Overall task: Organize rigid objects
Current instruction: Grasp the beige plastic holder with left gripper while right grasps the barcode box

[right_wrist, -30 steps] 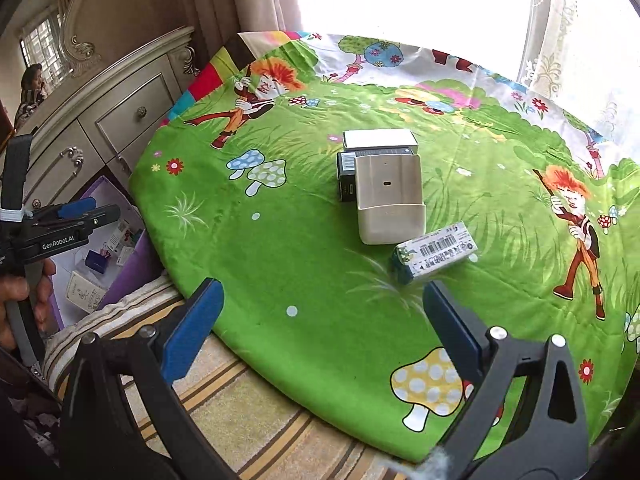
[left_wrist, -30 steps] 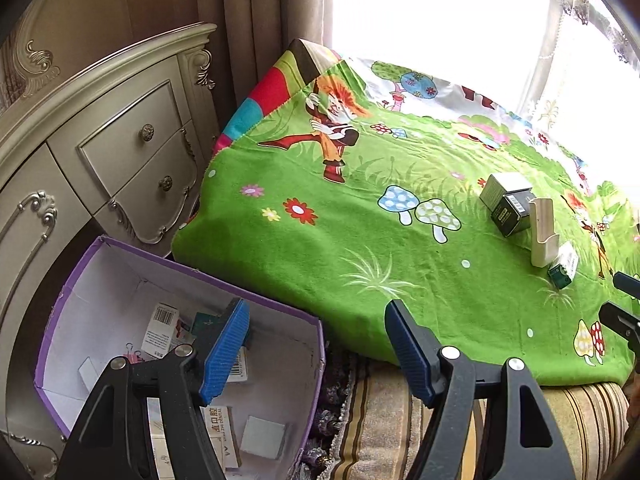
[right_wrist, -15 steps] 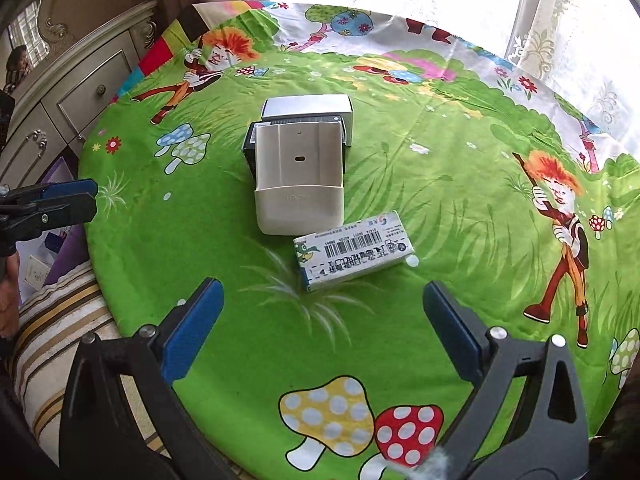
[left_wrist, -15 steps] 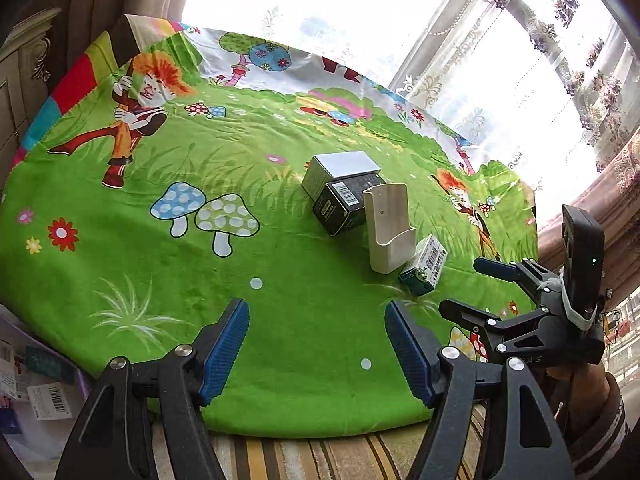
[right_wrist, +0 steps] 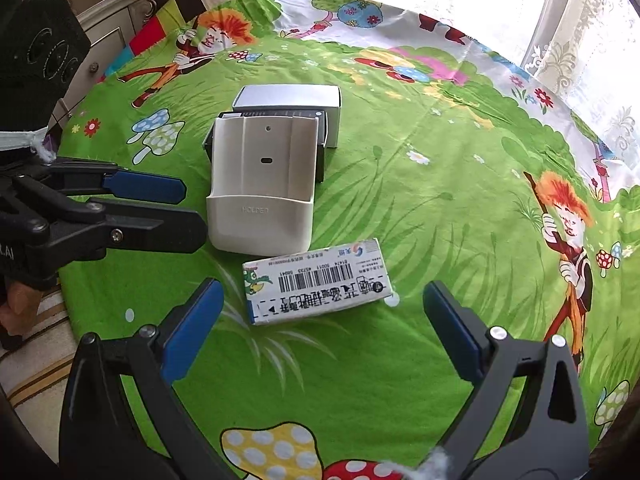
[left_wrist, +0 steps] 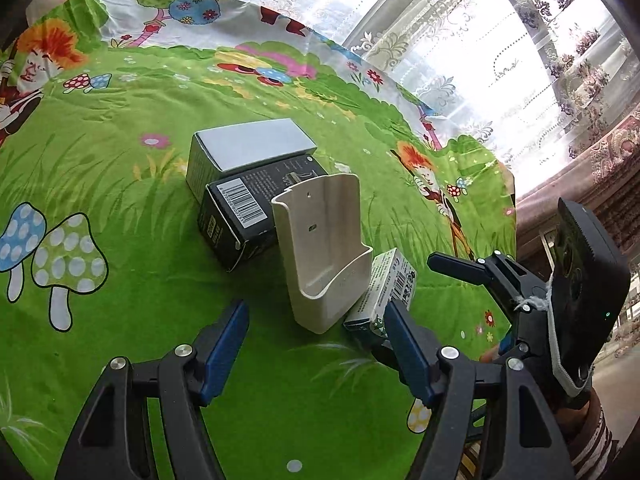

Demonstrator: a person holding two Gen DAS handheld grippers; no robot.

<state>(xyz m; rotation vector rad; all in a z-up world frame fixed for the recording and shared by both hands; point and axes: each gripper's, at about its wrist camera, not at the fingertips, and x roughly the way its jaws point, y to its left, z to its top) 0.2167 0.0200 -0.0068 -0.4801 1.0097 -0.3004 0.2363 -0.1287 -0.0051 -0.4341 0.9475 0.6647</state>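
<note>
Item one, my left gripper [left_wrist: 316, 344]: fingers spread wide, nothing between them; it hangs low over the green cartoon cloth [left_wrist: 120, 280], pointed at the near end of the white plastic holder [left_wrist: 324, 264]; seen from the right wrist it comes in from the left edge [right_wrist: 160, 208], tips just beside the holder's left side, touching or not I cannot tell.

Item two, my right gripper [right_wrist: 320, 324]: fingers wide apart and holding nothing; the white medicine box [right_wrist: 316, 284] lies flat on the cloth between them and a little ahead, barcode up, clear of both blue pads [right_wrist: 192, 328].

Item three, the holder: lies on its back, pocket end toward me; its upper end rests on the black box [left_wrist: 236, 216].

Item four, the black box: barcode label on top, lying just beside and against the grey box [left_wrist: 248, 148], which sits farthest from me.

Item five, the medicine box: just beside the holder's pocket end, touching or nearly so; all four things cluster near the middle of the cloth.

Item six, surroundings: a cream dresser [right_wrist: 116, 32] at far left; lace curtains [left_wrist: 500, 40] along the window behind.
</note>
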